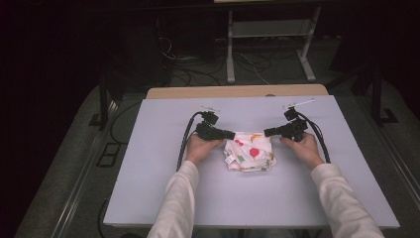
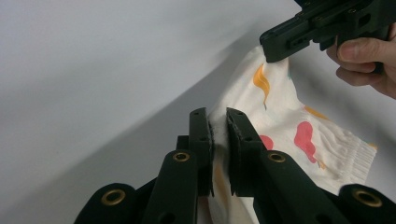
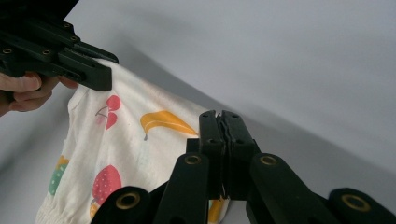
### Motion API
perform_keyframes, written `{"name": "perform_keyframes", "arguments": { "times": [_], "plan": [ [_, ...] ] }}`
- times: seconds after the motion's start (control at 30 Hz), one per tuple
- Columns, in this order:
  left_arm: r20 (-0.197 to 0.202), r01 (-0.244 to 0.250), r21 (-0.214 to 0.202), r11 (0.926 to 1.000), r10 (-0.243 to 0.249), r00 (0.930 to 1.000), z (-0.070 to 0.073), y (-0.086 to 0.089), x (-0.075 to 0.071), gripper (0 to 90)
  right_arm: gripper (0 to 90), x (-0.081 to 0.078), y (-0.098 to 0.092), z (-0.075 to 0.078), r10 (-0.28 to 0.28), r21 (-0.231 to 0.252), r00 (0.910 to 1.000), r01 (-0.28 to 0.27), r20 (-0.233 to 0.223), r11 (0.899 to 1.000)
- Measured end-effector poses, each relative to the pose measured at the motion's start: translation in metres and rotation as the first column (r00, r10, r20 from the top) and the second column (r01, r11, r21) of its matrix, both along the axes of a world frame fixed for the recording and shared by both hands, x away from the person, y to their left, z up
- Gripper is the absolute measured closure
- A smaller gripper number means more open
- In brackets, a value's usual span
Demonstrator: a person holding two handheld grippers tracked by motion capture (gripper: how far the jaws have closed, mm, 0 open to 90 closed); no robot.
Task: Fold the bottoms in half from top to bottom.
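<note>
A small white cloth printed with red, orange and green fruit lies folded at the middle of the grey table. My left gripper is shut on the cloth's far left corner. In the left gripper view the cloth is pinched between the jaws of the left gripper. My right gripper is shut on the far right corner. In the right gripper view the cloth hangs off to the left of my right gripper, whose jaws stand tight together on its edge. Both corners are lifted a little off the table.
The table's wooden far edge faces a dark floor with cables and a white metal stand. Black cables trail from both grippers. In the left gripper view the other gripper and its hand sit at the top right.
</note>
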State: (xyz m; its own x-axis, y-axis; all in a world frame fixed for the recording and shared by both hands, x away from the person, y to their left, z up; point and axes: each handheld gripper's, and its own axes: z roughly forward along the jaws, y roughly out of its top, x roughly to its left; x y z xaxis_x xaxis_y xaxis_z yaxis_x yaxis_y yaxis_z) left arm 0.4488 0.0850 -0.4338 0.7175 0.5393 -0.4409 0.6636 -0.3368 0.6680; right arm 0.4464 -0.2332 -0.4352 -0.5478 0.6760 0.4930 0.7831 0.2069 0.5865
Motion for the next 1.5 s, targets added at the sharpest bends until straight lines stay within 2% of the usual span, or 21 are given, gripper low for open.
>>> {"name": "perform_keyframes", "arguments": {
  "times": [0.37,0.6,0.8,0.97,1.13,1.3,1.4,1.5],
  "plan": [
    [0.013,-0.021,0.011,0.9997,0.021,0.9997,-0.001,0.007,0.017,80.3,87.0,0.01,0.012,0.004,-0.025,-0.013,0.9995,0.026,0.019,1.0],
    [0.039,-0.034,0.01,0.9994,0.033,0.9987,0.0,0.008,0.021,80.3,86.9,0.016,0.01,0.002,-0.052,0.023,0.9984,0.051,0.021,0.998],
    [0.049,-0.054,0.01,0.9985,0.053,0.9974,0.003,0.01,0.025,80.1,87.0,0.018,0.013,0.004,-0.06,0.03,0.9975,0.059,0.037,0.998],
    [0.065,-0.056,0.029,0.998,0.054,0.9964,0.007,0.008,0.029,79.9,86.9,0.021,0.014,0.004,-0.072,0.025,0.9962,0.071,0.048,0.997],
    [0.052,-0.08,0.026,0.9965,0.079,0.9955,0.002,0.011,0.032,79.8,86.9,0.024,0.016,0.002,-0.091,0.046,0.9944,0.088,0.054,0.995],
    [0.048,-0.087,0.029,0.9958,0.086,0.9952,0.0,0.013,0.033,79.4,86.9,0.025,0.02,-0.003,-0.099,0.043,0.9935,0.096,0.057,0.994],
    [0.051,-0.095,0.032,0.995,0.093,0.9943,0.0,0.012,0.033,76.6,86.6,0.025,0.02,-0.004,-0.105,0.049,0.9934,0.102,0.048,0.994],
    [0.048,-0.122,0.032,0.992,0.12,0.9916,0.0,0.012,0.033,66.2,83.2,0.024,0.019,-0.003,-0.105,0.051,0.9937,0.103,0.038,0.993]
  ]
}}
